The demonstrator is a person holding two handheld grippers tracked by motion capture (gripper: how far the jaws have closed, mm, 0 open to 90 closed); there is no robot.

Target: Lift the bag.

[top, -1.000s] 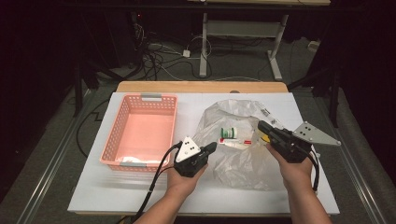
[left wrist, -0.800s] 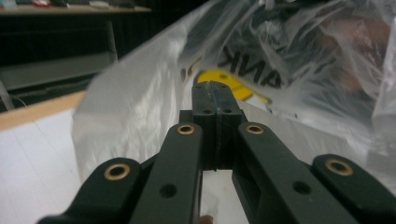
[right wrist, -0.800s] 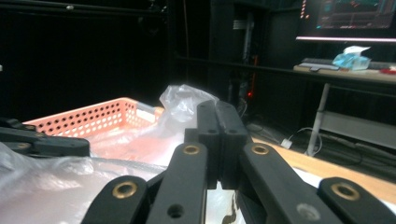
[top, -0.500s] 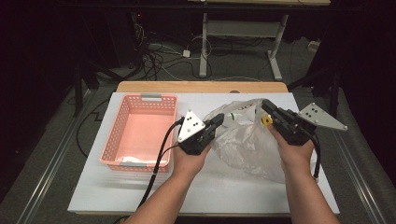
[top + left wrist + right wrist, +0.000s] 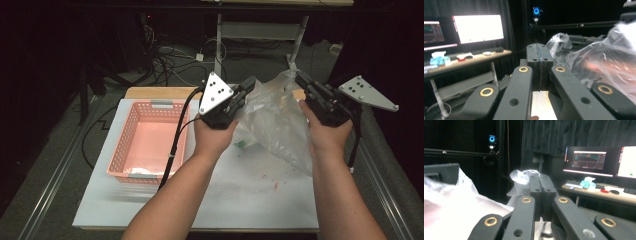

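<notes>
Both hands are holding grippers up above the white table (image 5: pixel 260 200), with a clear plastic bag (image 5: pixel 280 125) stretched between them.

Left gripper (image 5: pixel 246 90): sitting at about 12 o'clock from the table's centre and pointing toward 2 o'clock. Its fingers (image 5: pixel 534 53) are pressing flat together in the left gripper view, pinching the near-left edge of the bag. A thin line of film is showing in the seam between them. The grey three-cornered plate (image 5: pixel 215 94) is riding on top, and the black cable (image 5: pixel 176 145) is trailing down past the forearm.

Right gripper (image 5: pixel 302 80): sitting at about 2 o'clock from the table's centre and pointing toward 10 o'clock. Its fingers (image 5: pixel 546 182) are also closing tight, with a crumpled tuft of bag film poking out beyond the tips in the right gripper view.

The bag is hanging in the air between the two grips, its mouth edge pulled taut at the top and its body sagging down toward 5 o'clock, with the lowest corner just above the table near the right forearm. Contents are too blurred to make out.

A pink basket (image 5: pixel 131 150) is sitting on the table at 9 o'clock, well apart from the bag, with something white lying along its near wall. A small green scrap (image 5: pixel 241 145) and a few red specks (image 5: pixel 275 186) are lying on the table beneath the bag.

Monitors (image 5: pixel 477 28) on a desk are glowing in the dark behind.
</notes>
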